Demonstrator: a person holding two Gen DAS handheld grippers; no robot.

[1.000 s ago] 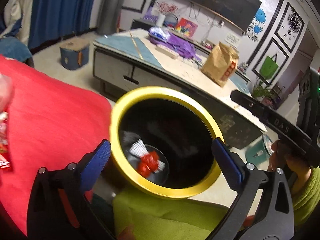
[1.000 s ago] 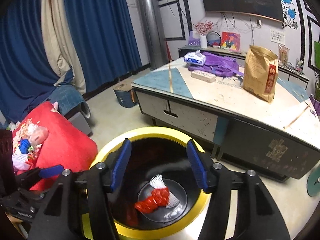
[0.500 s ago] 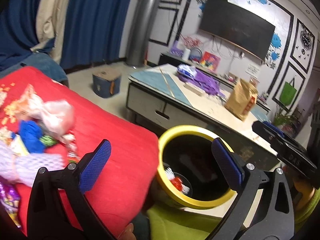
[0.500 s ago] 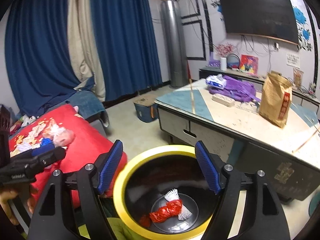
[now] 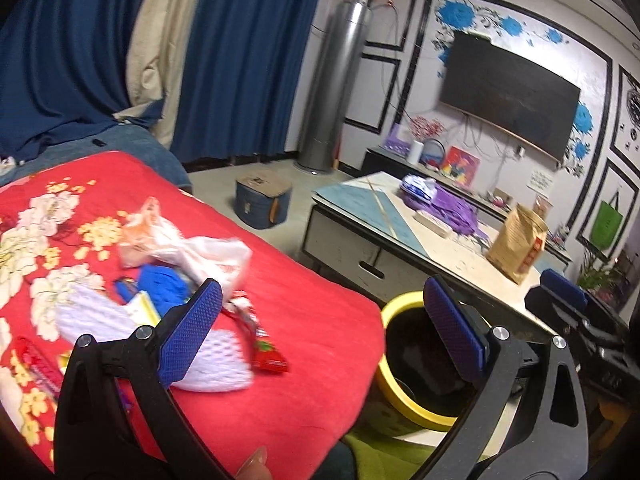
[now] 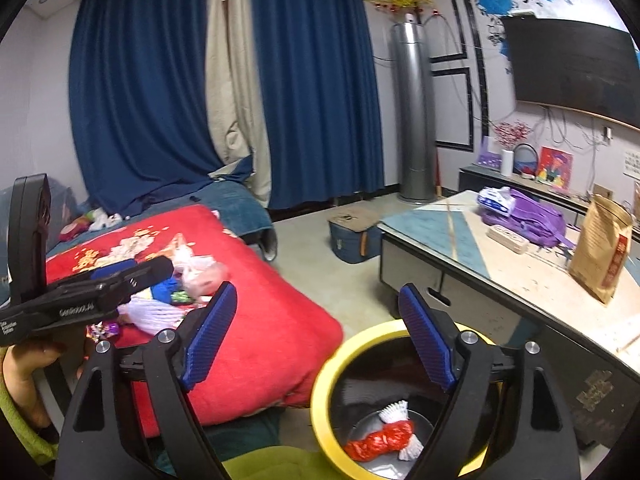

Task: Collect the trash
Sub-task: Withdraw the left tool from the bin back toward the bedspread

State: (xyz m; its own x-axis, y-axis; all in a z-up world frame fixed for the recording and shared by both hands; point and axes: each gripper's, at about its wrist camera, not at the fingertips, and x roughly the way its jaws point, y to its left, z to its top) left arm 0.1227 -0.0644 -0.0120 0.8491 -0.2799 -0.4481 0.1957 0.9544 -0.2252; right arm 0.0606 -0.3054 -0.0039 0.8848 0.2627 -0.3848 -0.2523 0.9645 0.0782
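A pile of trash lies on the red flowered blanket [image 5: 312, 320]: a white foam net [image 5: 224, 364], a red wrapper [image 5: 268, 354], a blue lump [image 5: 164, 288] and a crumpled plastic bag [image 5: 196, 252]. My left gripper [image 5: 320, 292] hovers open over the pile's near edge, with nothing between its blue pads. The yellow-rimmed black bin [image 6: 320, 392] stands on the floor beside the blanket, holding a red wrapper [image 6: 380, 440] and a white foam piece [image 6: 394, 410]. Above the bin my right gripper [image 6: 316, 300] has its jaws opening, with nothing between them. The left gripper [image 6: 160, 268] shows over the pile.
A low coffee table [image 6: 540, 280] to the right carries a brown paper bag [image 6: 600, 256] and a purple backpack [image 6: 532, 216]. A blue storage box [image 6: 352, 236] sits on the floor. Blue curtains hang behind. A hand [image 6: 20, 368] and a green sleeve fill the lower left.
Both views swung up and left, from straight over the bin toward the red blanket and its trash pile. The right jaws spread wider. The red wrapper stays in the bin.
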